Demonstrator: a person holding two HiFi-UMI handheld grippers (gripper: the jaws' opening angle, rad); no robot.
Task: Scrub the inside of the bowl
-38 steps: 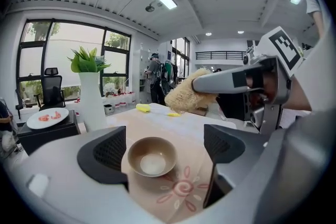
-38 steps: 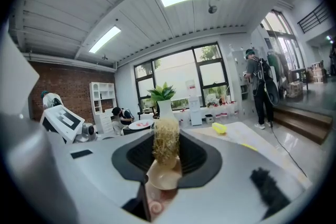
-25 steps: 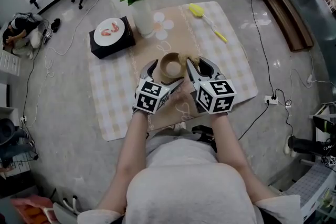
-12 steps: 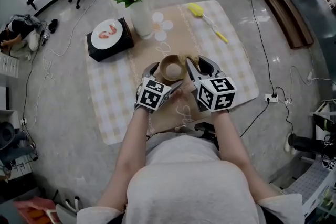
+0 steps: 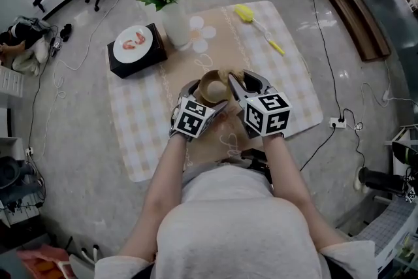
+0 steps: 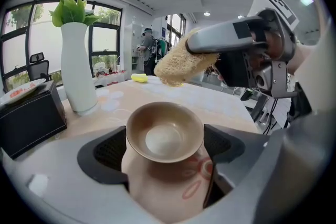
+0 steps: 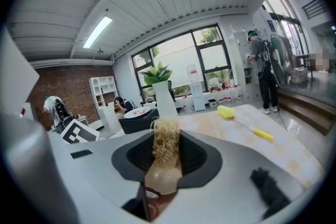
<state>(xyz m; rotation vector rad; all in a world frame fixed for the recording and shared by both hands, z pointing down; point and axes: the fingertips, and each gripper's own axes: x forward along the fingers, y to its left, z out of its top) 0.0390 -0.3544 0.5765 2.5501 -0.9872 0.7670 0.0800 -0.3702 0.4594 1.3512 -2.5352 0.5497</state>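
A tan bowl [image 5: 213, 86] stands on the checked cloth [image 5: 287, 88] in front of me. In the left gripper view the bowl [image 6: 164, 131] fills the gap of my left gripper [image 6: 164, 150]. Its jaws are closing, and the rim touches both pads. My right gripper [image 5: 234, 78] is shut on a straw-coloured loofah sponge [image 7: 165, 147], which sticks out past the pads. The sponge [image 6: 181, 64] hangs just above and behind the bowl's far rim, clear of the inside. In the head view the left gripper [image 5: 206, 93] sits close beside the right one.
A white vase with a green plant [image 5: 175, 16] stands behind the bowl. To the left a black box carries a white plate [image 5: 134, 44]. A yellow brush [image 5: 258, 24] lies on the cloth at the back right. Cables and a power strip [image 5: 337, 123] lie on the floor.
Both grippers have crept slightly forward. The sponge has come closer to the bowl's far rim, and the left jaws have drawn in round the bowl.
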